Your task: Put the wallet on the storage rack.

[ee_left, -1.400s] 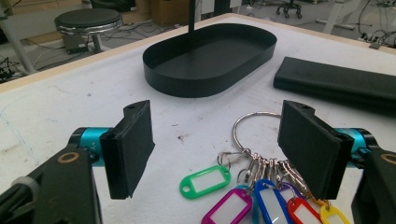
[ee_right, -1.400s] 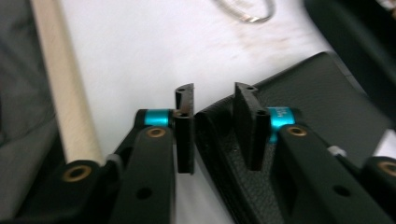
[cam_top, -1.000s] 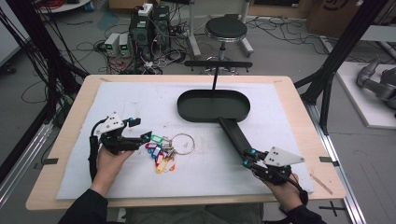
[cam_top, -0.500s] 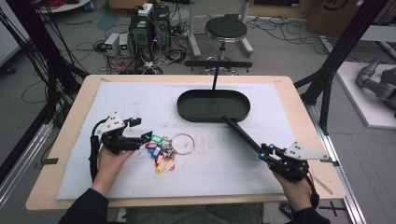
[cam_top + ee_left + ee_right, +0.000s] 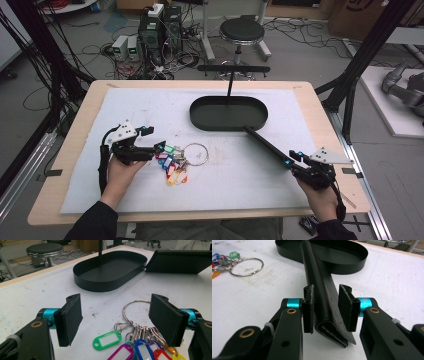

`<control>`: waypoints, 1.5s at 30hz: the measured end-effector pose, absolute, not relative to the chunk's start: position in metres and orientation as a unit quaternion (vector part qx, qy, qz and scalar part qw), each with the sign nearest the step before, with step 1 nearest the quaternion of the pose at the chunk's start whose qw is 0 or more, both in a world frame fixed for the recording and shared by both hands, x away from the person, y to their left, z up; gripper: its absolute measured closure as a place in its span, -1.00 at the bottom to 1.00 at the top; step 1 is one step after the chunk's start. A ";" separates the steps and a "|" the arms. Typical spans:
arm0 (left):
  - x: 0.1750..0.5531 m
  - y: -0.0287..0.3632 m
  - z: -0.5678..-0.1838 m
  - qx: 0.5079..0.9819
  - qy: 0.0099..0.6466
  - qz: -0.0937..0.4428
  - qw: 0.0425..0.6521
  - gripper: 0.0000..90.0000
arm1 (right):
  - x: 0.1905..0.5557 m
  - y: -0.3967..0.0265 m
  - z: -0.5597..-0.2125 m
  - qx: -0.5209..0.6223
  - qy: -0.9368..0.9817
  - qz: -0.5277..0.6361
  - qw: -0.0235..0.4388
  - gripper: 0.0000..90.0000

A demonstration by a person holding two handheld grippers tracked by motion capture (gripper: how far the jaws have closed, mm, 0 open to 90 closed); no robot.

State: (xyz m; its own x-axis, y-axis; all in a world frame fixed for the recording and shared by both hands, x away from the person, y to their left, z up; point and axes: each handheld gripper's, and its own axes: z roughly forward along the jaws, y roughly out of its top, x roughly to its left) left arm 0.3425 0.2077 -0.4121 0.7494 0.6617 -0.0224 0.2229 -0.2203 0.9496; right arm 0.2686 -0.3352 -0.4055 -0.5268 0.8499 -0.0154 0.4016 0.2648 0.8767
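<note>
Cables clutter the floor behind the table [image 5: 75, 130], where the right gripper [image 5: 325, 307] has just loosened around the black wallet [image 5: 319, 290] (far end on the tray [image 5: 200, 117]), which may topple, while the left gripper [image 5: 116, 320] gapes over keys [image 5: 140, 340].

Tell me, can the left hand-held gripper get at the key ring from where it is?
Probably yes. The left hand-held gripper is open, with the key ring just ahead between its jaws and bare table around; only the coloured tags lie close.

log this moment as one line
left gripper: open over key ring | right gripper: jaws just opening around black wallet | tray: empty
</note>
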 end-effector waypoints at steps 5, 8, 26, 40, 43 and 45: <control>0.342 0.208 -0.413 0.757 0.294 0.198 0.549 -0.41 | 0.271 -0.336 -0.403 0.410 0.755 0.434 0.271 0.42; 0.342 0.208 -0.413 0.758 0.294 0.197 0.548 -0.41 | 0.272 -0.337 -0.402 0.402 0.760 0.427 0.280 0.43; 0.338 0.194 -0.409 0.752 0.276 0.188 0.569 -0.41 | 0.278 -0.345 -0.396 0.397 0.752 0.482 0.209 0.86; 0.342 0.117 -0.400 0.782 0.187 0.153 0.575 -0.40 | 0.269 -0.340 -0.391 0.336 0.750 0.549 0.153 0.87; 0.347 0.100 -0.402 0.780 0.181 0.135 0.584 -0.38 | 0.268 -0.342 -0.390 0.337 0.748 0.551 0.153 0.87; 0.352 0.085 -0.403 0.786 0.173 0.125 0.580 -0.34 | 0.268 -0.342 -0.390 0.335 0.750 0.549 0.156 0.87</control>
State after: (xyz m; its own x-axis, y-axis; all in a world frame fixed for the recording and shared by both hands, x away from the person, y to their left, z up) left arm 0.3517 0.0854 -0.4027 0.9089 0.4171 -0.0041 0.1272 -0.2677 0.9551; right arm 0.2680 -0.3420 -0.3902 -0.7266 0.6737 0.1346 0.3320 0.1728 0.9273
